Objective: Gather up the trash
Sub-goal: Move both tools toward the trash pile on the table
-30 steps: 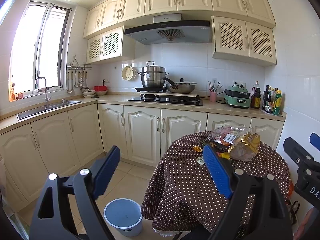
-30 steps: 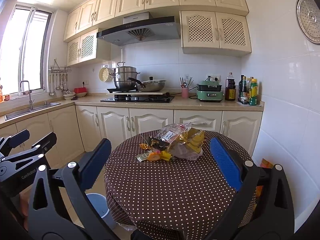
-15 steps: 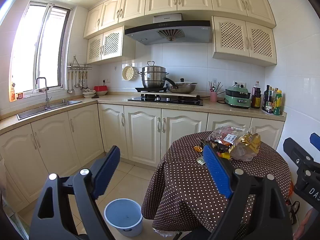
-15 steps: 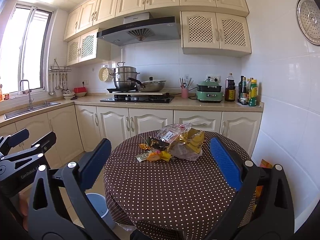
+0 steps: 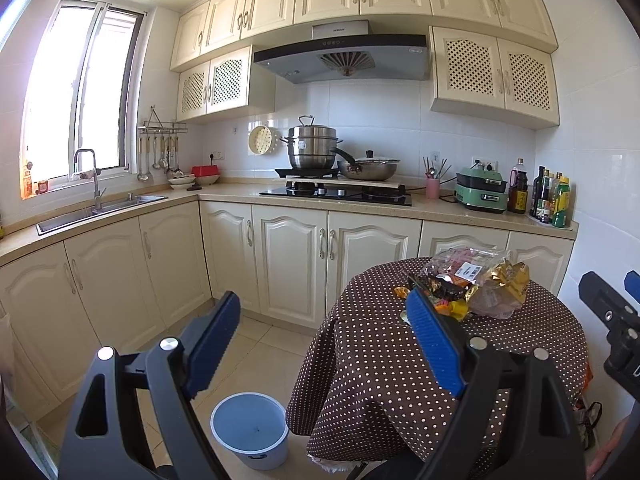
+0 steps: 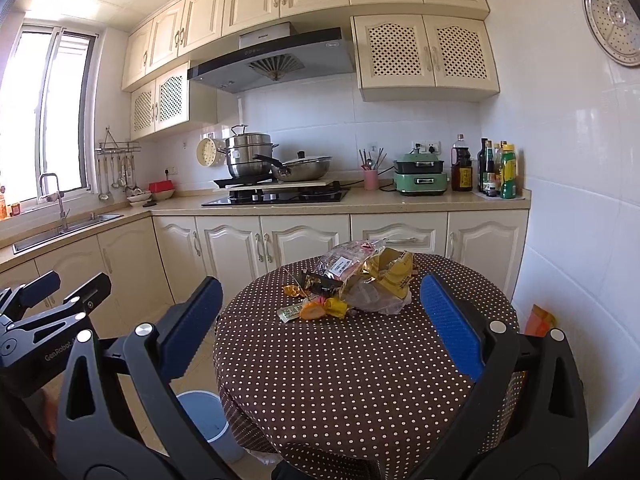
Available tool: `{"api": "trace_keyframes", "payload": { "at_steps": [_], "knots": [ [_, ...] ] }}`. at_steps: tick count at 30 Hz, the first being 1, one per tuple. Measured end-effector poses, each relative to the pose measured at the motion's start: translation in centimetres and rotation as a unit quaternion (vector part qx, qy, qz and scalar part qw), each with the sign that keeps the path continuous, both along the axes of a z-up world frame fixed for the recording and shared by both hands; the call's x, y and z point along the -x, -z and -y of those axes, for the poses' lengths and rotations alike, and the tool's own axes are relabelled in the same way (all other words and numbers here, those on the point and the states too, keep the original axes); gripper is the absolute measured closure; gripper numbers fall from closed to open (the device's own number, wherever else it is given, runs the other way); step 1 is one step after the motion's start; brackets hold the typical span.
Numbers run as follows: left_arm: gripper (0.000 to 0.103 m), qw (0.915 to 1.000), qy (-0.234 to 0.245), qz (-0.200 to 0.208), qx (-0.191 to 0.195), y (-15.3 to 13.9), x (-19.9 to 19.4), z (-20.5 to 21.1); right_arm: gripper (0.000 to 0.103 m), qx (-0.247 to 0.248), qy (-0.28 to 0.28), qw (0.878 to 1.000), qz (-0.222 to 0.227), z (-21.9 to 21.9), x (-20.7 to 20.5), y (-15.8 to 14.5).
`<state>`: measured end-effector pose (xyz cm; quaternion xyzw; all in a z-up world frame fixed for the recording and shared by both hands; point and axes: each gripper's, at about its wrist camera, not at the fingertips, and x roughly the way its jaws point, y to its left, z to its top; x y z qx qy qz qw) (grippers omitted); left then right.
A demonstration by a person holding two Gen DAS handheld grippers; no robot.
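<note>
A pile of trash (image 6: 360, 280) lies on the far half of a round table with a brown dotted cloth (image 6: 360, 368): clear and gold snack bags and several small wrappers. The pile also shows in the left wrist view (image 5: 472, 284). A pale blue bin (image 5: 250, 428) stands on the floor left of the table; its rim also shows in the right wrist view (image 6: 200, 412). My left gripper (image 5: 324, 340) is open and empty, above the floor left of the table. My right gripper (image 6: 320, 320) is open and empty, over the table's near half, short of the pile.
Cream cabinets and a counter (image 5: 320, 200) run behind the table, with a hob, pots, a green cooker and bottles. A sink (image 5: 100, 208) is at the left under the window. A white tiled wall (image 6: 580, 240) stands close to the table's right.
</note>
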<state>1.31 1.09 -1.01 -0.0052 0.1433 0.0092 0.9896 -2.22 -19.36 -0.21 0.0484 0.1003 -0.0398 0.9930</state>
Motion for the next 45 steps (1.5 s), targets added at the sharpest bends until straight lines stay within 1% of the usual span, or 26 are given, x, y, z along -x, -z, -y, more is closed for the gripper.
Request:
{"api": "trace_keyframes", "payload": {
  "at_steps": [4,11,18,20,26,28,30,33,37,42,45],
  "knots": [
    [0.019,0.9999,-0.008,-0.012,0.001,0.6,-1.6,-0.5,0.006,0.003,0.005,1.0,-0.01,0.1,-1.2,0.4],
    [0.019,0.9992,0.004,-0.041,-0.004,1.9,-4.9,0.0,0.006,-0.003,0.017,0.999,-0.043,1.1,-4.7,1.5],
    [0.019,0.996,0.039,-0.081,0.004,3.3,-10.1,2.4,0.006,-0.005,0.039,0.997,-0.067,3.1,-8.2,2.3],
    [0.019,0.9946,0.049,-0.091,0.008,3.8,-11.7,3.4,0.006,-0.003,0.052,0.995,-0.079,4.1,-9.8,2.8],
    [0.019,0.9871,0.081,-0.137,0.02,5.9,-17.6,7.0,0.006,-0.016,0.071,0.991,-0.117,7.2,-14.3,4.7],
    [0.019,0.9848,0.087,-0.149,0.021,6.6,-19.1,8.0,0.006,-0.019,0.073,0.989,-0.127,8.1,-15.9,5.2],
    [0.019,0.9806,0.103,-0.165,0.028,7.5,-21.0,9.3,0.006,-0.022,0.079,0.988,-0.134,9.0,-17.2,5.7],
    [0.019,0.9757,0.116,-0.184,0.028,8.6,-23.1,10.9,0.006,-0.024,0.081,0.986,-0.141,9.7,-18.8,6.2],
    [0.019,0.9701,0.129,-0.204,0.027,10.0,-25.3,12.4,0.006,-0.028,0.081,0.985,-0.147,10.5,-20.8,6.7],
    [0.019,0.9597,0.147,-0.237,0.038,11.9,-27.7,13.9,0.006,-0.033,0.08,0.984,-0.154,11.0,-22.2,7.3],
    [0.019,0.957,0.154,-0.243,0.036,12.6,-28.4,14.9,0.006,-0.038,0.08,0.983,-0.16,11.3,-22.8,7.8]
  ]
}}
